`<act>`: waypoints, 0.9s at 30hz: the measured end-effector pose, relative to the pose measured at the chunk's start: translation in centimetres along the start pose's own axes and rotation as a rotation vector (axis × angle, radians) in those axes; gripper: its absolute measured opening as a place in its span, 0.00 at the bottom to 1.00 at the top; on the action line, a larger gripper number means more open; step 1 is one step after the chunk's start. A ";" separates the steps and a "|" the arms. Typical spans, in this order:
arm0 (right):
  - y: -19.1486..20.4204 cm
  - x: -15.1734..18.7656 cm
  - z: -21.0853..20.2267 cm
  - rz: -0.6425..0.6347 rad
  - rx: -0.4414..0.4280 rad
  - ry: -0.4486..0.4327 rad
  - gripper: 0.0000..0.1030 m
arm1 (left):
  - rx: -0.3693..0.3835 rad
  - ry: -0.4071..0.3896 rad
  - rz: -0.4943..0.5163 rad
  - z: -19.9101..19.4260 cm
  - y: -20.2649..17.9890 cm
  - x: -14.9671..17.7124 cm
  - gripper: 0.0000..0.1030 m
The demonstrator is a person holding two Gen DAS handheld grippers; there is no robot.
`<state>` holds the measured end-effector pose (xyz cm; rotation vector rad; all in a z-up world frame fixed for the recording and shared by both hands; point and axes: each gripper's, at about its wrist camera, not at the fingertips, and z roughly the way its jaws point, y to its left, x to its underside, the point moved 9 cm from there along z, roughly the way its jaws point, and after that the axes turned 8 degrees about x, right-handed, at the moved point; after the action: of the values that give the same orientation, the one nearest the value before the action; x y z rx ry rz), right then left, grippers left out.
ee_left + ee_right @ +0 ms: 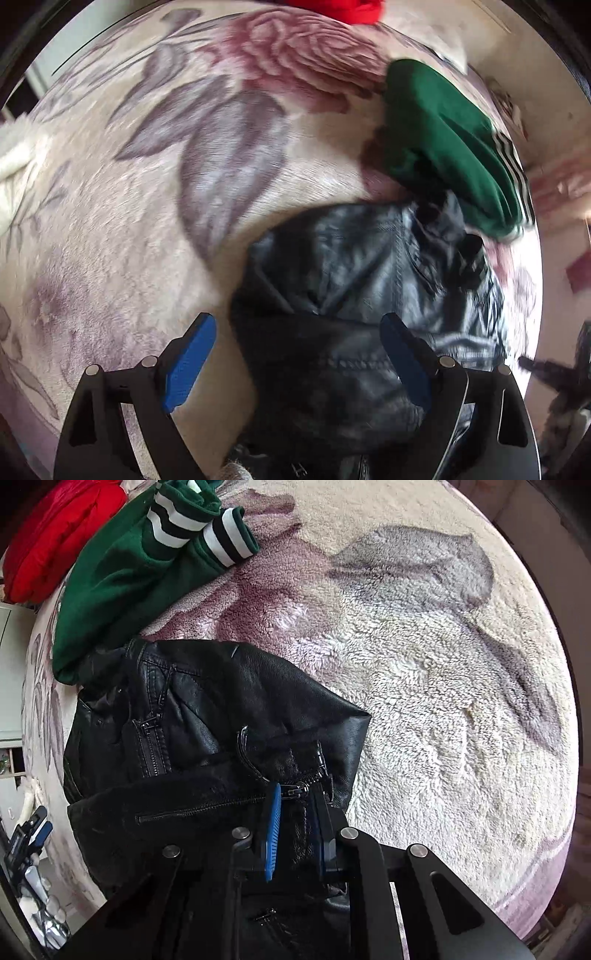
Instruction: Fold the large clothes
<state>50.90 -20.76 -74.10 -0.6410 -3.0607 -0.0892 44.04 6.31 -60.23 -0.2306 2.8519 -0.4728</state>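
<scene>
A black leather jacket (354, 295) lies bunched on a cream floral fleece blanket (140, 206). My left gripper (299, 332) is open, its blue pads wide apart over the jacket's near edge, holding nothing. In the right wrist view my right gripper (295, 812) is shut on the black jacket (207, 709) near its zipper, with leather pinched between the blue pads. The left gripper also shows in the right wrist view (33, 834) at the far left edge.
A green garment (443, 140) with black-and-white striped cuffs lies just beyond the jacket, also in the right wrist view (122, 572). A red garment (55, 535) lies behind it. The blanket (424, 683) spreads to the right of the jacket.
</scene>
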 end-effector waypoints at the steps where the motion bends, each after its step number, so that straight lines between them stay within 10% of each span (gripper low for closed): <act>1: 0.4 0.2 -0.4 0.003 -0.006 -0.001 0.16 | -0.048 0.011 0.051 0.7 -0.9 0.6 0.88; 6: 1.2 2.0 -0.6 -0.042 -0.002 0.010 0.16 | -0.223 0.128 0.159 6.6 1.0 3.9 0.92; 13: 1.5 3.1 7.9 -0.057 0.013 0.144 0.16 | -0.109 0.137 0.026 8.6 3.6 2.4 1.00; 19: -0.7 5.4 2.8 0.076 -0.026 0.116 0.17 | -0.138 0.073 0.062 4.2 2.6 2.4 1.00; 22: -3.4 9.3 2.7 0.058 0.076 0.157 0.54 | -0.124 0.062 0.053 1.9 2.1 4.0 1.00; 27: -5.9 15.2 7.5 0.056 0.086 0.274 0.53 | -0.223 0.040 0.113 -0.6 1.3 7.8 1.00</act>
<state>34.57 -19.58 -81.56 -0.6491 -2.7660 -0.0397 36.30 6.22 -61.78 -0.0981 2.9357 -0.1387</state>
